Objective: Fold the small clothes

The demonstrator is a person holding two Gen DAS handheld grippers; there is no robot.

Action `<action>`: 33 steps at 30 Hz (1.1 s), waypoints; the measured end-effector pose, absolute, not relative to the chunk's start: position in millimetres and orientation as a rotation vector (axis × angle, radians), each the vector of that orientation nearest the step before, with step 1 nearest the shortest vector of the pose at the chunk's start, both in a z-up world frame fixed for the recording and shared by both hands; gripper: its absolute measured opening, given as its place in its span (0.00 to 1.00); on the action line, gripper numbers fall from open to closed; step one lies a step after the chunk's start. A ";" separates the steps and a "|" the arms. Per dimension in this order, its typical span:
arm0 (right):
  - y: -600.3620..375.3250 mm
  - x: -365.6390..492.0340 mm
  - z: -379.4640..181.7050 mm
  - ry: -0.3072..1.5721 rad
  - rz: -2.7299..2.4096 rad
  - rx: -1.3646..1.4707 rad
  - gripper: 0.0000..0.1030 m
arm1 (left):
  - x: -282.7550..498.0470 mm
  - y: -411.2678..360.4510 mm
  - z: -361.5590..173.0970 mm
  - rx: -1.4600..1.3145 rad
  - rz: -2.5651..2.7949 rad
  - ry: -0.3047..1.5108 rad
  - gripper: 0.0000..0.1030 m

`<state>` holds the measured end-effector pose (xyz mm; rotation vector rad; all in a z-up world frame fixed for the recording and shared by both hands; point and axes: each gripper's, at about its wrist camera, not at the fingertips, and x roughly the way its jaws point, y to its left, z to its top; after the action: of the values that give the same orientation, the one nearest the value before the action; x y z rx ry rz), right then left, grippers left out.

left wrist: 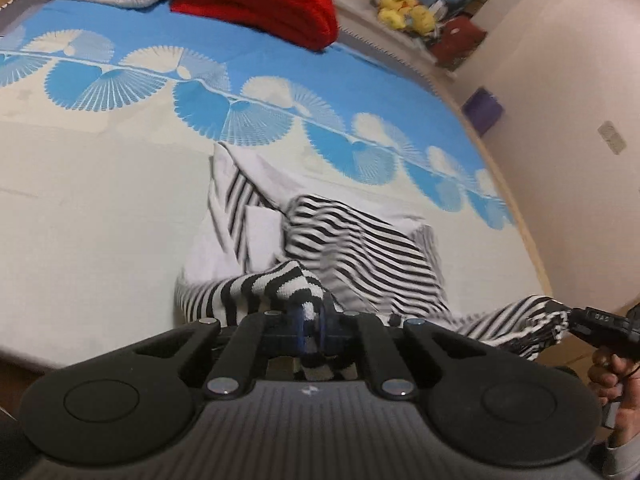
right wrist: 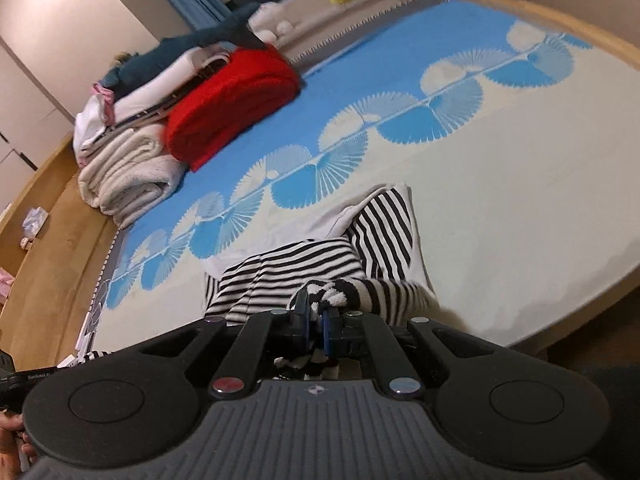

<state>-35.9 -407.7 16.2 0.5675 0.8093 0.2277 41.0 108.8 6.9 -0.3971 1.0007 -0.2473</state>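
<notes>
- Shirt (left wrist: 360, 248): a small black-and-white striped knit with plain white panels, lying rumpled near the front edge of the bed; its near hem is lifted off the sheet at two corners, and the cloth between them is bunched into soft ridges.
- Bed sheet (left wrist: 100, 208): smooth flat fabric, cream on the near half and bright blue on the far half, the two split by a row of fan-shaped pleated motifs.
- Red blanket (right wrist: 232, 104): a thick, fuzzy, rounded fold at the far end of the bed, touching a stack of cream and white folded bedding (right wrist: 128, 176) with a quilted look.
- Left gripper (left wrist: 310, 320): black plastic linkage arms with round metal pivots; its blue-edged fingers are pressed together, pinching a ribbed striped corner of the shirt.
- Right gripper (right wrist: 316, 320): same build, fingers closed on another bunched striped edge; in the left wrist view it shows at the right edge with cloth stretched to it.
- Yellow plush toys (left wrist: 404, 8): rounded, soft shapes on a ledge beyond the bed.
</notes>
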 end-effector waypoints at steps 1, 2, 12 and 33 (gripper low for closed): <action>-405.0 -18.8 10.3 0.823 0.216 0.558 0.05 | 61.8 108.4 -2.8 -0.403 -0.241 1.015 0.07; -403.4 3.6 4.0 0.836 0.212 0.556 0.05 | 83.5 108.5 -14.5 -0.409 -0.237 1.026 0.07; -397.1 205.8 -74.7 0.864 0.054 0.589 0.25 | 240.5 137.3 -112.5 -0.670 -0.103 1.024 0.58; -282.0 194.7 -118.3 0.805 0.346 -0.324 0.45 | 215.5 33.9 -126.1 0.280 -0.241 0.903 0.48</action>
<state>194.7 -282.0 -118.3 -0.3244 0.8052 0.3459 215.5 33.9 -126.1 0.2798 0.9027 -0.2415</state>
